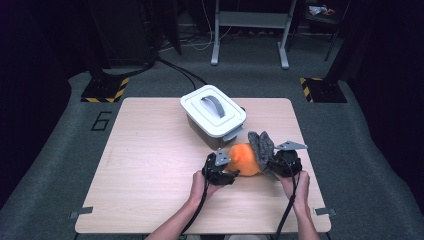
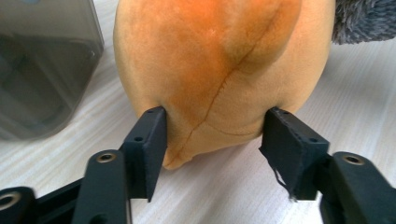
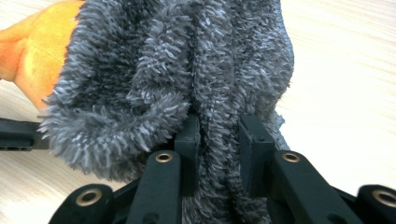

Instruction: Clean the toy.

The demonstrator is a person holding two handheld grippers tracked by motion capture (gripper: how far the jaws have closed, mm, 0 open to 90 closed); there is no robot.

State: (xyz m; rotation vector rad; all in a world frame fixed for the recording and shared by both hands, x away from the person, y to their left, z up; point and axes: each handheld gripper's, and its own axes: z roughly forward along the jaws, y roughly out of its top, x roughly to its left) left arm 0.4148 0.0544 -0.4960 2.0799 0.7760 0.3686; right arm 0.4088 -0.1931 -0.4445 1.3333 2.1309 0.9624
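Here, at the near right of a pale wooden surface (image 1: 150,165), a person works an orange plush toy (image 1: 243,158) with a grey furry part (image 1: 262,145), one hand-held tool on each side. The toy rests on the surface just in front of a white lidded box (image 1: 214,114) with a grey handle.

The right tool (image 3: 218,135) is pressed together on a fold of the grey fur (image 3: 187,70), pinching it firmly between its pads. The left tool (image 2: 212,135) stands partly spread around the toy's orange end (image 2: 219,60); one pad (image 2: 154,135) lies against the plush, the other (image 2: 289,140) sits just beside it, and neither squeezes.

The likely trouble from this point: with the left tool loose, the toy hangs on a single pinch of fur. A pull from the right hand (image 1: 296,182) could drag or roll the whole toy across the surface instead of working the grey part free, or swing it into the box close behind. Long pile is slippery, so the fold may also slide out of the right tool's grip under a sharp tug. If the left tool (image 1: 218,169) closes again off-centre, the rounded body could squirt sideways out of the pads.
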